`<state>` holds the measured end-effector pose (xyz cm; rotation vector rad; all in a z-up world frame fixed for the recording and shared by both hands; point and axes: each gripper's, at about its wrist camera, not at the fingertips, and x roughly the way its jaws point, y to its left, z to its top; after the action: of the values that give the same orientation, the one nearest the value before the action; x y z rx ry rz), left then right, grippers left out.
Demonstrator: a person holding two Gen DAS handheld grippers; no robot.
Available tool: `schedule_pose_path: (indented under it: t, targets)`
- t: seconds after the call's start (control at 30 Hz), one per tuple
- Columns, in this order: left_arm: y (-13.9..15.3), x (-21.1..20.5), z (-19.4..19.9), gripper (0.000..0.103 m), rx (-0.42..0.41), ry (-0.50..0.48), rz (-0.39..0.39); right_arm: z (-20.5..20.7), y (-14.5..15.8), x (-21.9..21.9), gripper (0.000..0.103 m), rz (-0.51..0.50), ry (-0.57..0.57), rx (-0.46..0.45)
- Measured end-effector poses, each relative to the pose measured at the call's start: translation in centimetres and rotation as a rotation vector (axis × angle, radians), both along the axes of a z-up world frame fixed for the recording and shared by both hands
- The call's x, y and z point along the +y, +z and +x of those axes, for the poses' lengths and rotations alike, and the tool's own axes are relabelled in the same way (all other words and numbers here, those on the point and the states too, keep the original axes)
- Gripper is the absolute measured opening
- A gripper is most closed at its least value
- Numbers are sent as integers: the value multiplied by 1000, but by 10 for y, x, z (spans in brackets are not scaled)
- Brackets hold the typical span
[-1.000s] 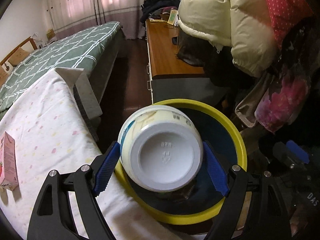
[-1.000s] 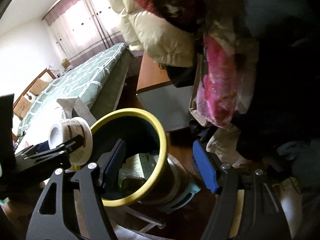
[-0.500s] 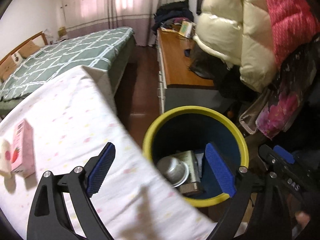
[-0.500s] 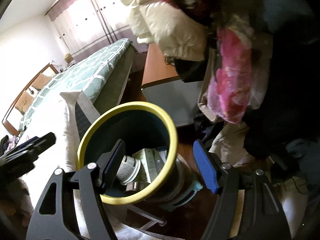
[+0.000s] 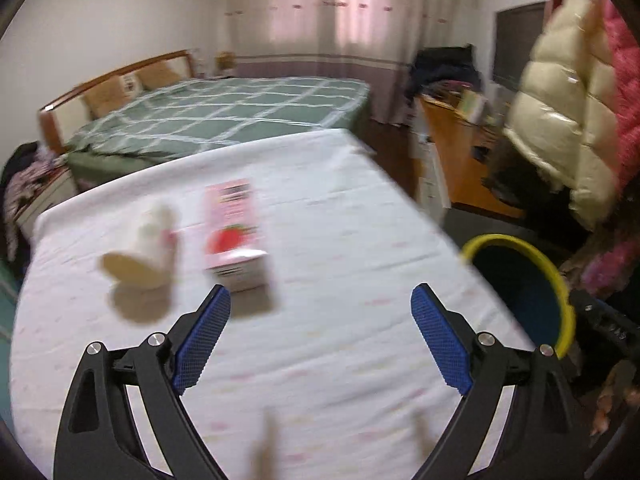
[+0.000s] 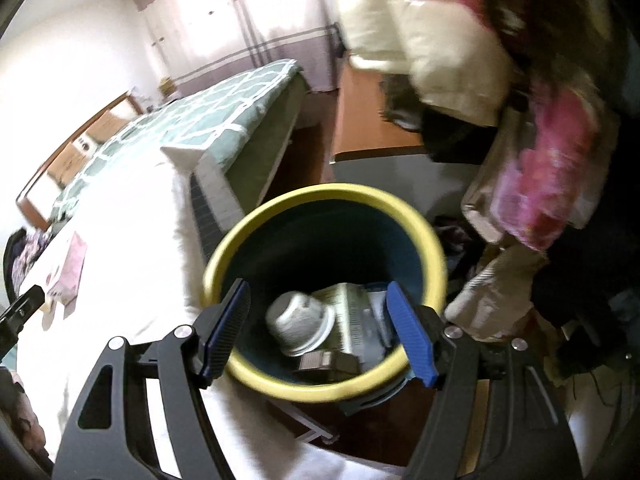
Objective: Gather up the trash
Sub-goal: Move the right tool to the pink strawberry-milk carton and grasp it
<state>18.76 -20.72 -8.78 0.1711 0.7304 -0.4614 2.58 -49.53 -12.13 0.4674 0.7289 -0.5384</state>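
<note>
My left gripper (image 5: 320, 312) is open and empty above the white sheet (image 5: 320, 360). A pink strawberry carton (image 5: 234, 236) lies on the sheet ahead of the left finger. A small white bottle (image 5: 144, 250) lies to its left. The yellow-rimmed bin (image 5: 556, 276) stands off the bed's right edge. My right gripper (image 6: 320, 312) is open over the bin (image 6: 420, 220). Inside the bin lie the white cup (image 6: 300, 322) and flattened cartons (image 6: 356, 320). The pink carton also shows in the right wrist view (image 6: 72, 266).
A green checked bed (image 5: 224, 112) lies beyond the white one. A wooden desk (image 5: 460, 148) stands at the right. A cream padded coat (image 5: 568, 128) and pink clothing (image 6: 548, 176) hang above the bin. The floor gap (image 6: 308, 152) runs between bed and desk.
My left gripper let the white cup drop into the bin, then swung left over the bed to face the pink carton and bottle. My right gripper moved closer over the bin.
</note>
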Motion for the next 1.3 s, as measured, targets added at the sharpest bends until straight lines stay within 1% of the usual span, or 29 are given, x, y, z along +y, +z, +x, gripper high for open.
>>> schedule_pose_path:
  t: [0.03, 0.07, 0.13, 0.17, 0.3, 0.4, 0.47, 0.6, 0.67, 0.73, 0.8, 0.97, 1.17, 1.2, 1.23, 1.3]
  targets:
    - [-2, 11, 3, 90, 0, 26, 8, 8, 0, 9, 68, 1, 27, 5]
    - [-5, 31, 8, 90, 3, 68, 14, 16, -1, 19, 68, 1, 52, 10]
    - [-8, 59, 14, 90, 12, 116, 14, 30, 0, 39, 68, -5, 99, 16]
    - [-10, 81, 18, 90, 13, 156, 15, 36, 0, 47, 68, -9, 117, 18]
    - [-14, 137, 30, 90, 9, 253, 15, 68, 6, 91, 68, -28, 213, 16]
    - [-16, 166, 39, 90, -20, 318, 38, 94, 15, 127, 68, -47, 295, 0]
    - [-20, 184, 45, 90, -24, 356, 45, 115, 21, 155, 68, -55, 369, -7]
    - [-26, 210, 52, 90, -7, 409, -5, 151, 31, 199, 68, -83, 481, -12]
    - [-29, 216, 53, 90, -4, 426, -18, 172, 33, 217, 69, -72, 542, -19]
    - [-33, 220, 55, 90, 11, 439, -24, 189, 31, 228, 72, -70, 570, -5]
    - [-35, 223, 56, 91, 22, 458, -37, 205, 25, 240, 73, -87, 585, 15]
    - [-38, 225, 57, 92, 26, 485, -34, 239, 9, 251, 73, -117, 571, 77]
    - [-42, 219, 57, 92, 41, 464, -28, 260, -8, 249, 73, -131, 534, 107]
    - [-42, 217, 56, 92, 39, 459, -24, 263, -9, 248, 72, -133, 526, 108]
    - [-42, 215, 56, 92, 37, 455, -21, 265, -10, 248, 69, -135, 522, 110]
    - [-42, 213, 55, 92, 34, 451, -17, 270, -15, 245, 59, -119, 524, 123]
